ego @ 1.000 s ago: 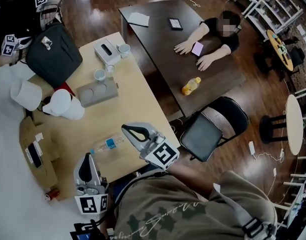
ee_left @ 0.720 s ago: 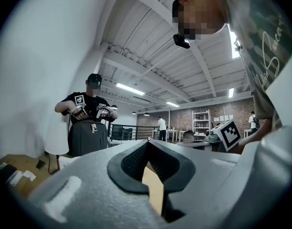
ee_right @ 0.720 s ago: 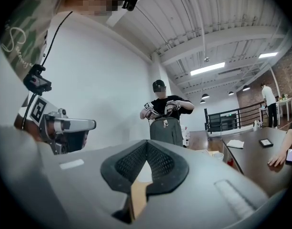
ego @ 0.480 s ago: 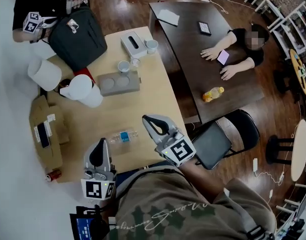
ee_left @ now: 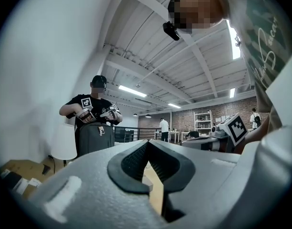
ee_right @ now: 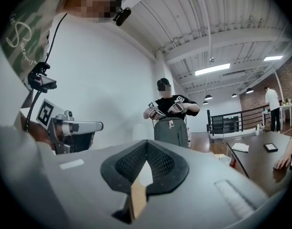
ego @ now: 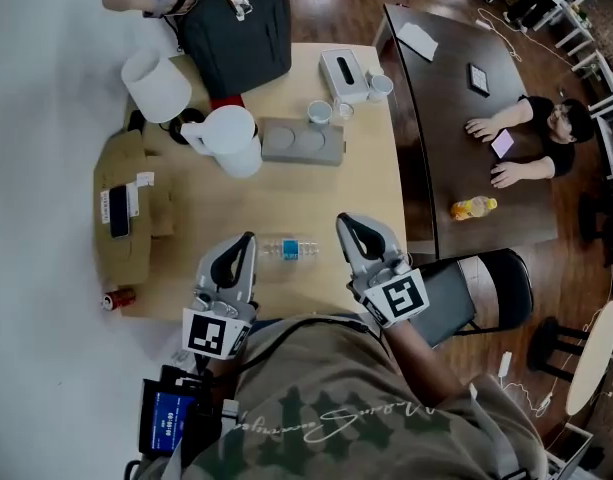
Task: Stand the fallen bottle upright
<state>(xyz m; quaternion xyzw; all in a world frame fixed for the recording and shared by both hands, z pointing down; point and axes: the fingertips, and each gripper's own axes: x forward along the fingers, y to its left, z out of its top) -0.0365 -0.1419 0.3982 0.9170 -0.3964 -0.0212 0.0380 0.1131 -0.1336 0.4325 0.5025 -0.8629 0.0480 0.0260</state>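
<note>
A clear plastic bottle with a blue label [ego: 290,249] lies on its side near the front edge of the light wooden table [ego: 366,183]. My left gripper [ego: 247,238] is just left of it and my right gripper [ego: 344,221] just right of it. Neither touches the bottle. Both point level across the table, with nothing between their jaws. The left gripper view shows the left gripper [ee_left: 147,144] with its tips together. The right gripper [ee_right: 146,143] is shut in its own view. The jaws hide the bottle in both gripper views.
Farther back stand a white jug [ego: 231,140], a grey tray with cups [ego: 301,142], a tissue box [ego: 343,73] and a black backpack [ego: 236,23] handled by another person. A cardboard box [ego: 121,213] and red can [ego: 118,298] lie left. A folding chair [ego: 486,288] stands right.
The head view has swung round. Both grippers have come forward over the table's front edge and now flank the bottle. The bottle lies as before.
</note>
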